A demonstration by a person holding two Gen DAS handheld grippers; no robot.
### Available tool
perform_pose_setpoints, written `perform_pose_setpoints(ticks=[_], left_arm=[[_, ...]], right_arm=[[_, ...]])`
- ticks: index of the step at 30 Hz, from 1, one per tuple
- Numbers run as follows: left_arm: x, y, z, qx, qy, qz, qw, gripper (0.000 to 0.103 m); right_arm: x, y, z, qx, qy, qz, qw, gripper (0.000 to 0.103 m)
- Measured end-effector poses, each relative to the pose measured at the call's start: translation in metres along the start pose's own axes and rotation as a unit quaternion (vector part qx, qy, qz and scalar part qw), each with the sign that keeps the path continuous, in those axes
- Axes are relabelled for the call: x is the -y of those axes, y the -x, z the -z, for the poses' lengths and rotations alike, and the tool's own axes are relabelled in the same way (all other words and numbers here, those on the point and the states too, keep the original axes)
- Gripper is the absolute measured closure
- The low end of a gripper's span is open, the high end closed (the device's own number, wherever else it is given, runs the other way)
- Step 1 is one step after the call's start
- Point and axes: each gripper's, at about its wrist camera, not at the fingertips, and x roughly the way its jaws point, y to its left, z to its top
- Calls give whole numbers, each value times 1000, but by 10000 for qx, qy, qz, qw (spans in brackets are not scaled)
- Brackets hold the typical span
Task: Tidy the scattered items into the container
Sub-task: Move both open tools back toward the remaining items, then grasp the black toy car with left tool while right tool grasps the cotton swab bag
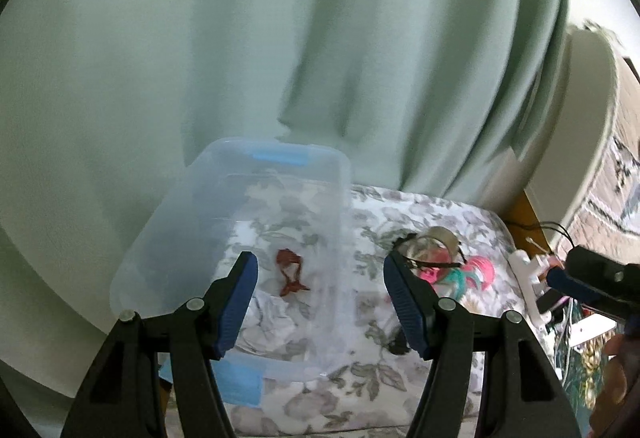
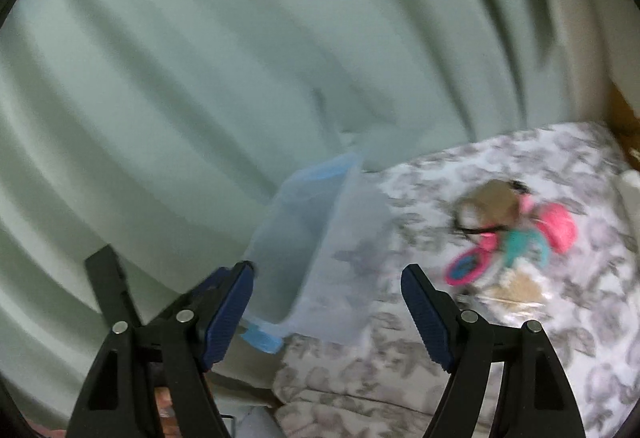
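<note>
Claws both hang spread and empty: left claw (image 1: pixel 320 302) over the bin (image 1: pixel 240 238), right claw (image 2: pixel 326 302) beside it. Toys (image 2: pixel 520 238) lie right of our right claw on the bed (image 2: pixel 400 358); we should approach low and pinch one piece squarely.

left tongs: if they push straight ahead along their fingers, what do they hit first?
Probably the clear plastic container: the left tongs stand open and empty over its inside, aimed at the dark red item on its floor. Depth is unclear; the near rim may come first.
</note>
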Motion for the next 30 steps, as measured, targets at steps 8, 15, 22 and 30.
perform_pose_setpoints(ticks=[8,15,22,30], left_arm=[[46,-15,7,-222,-253,315,9989,36],[80,-39,22,-640,-580,389,9955,36],[102,-74,48,-1263,-768,533,9876,36],[107,-106,78,-1731,-730,778,9791,37]], right_arm=[[86,21,20,-261,-1221,577,9905,27],[143,30,40,-393,-1988,642,9771,36],[153,28,48,-387,-1643,1250,9777,43],[152,15,53,-180,-1131,1311,9847,43]])
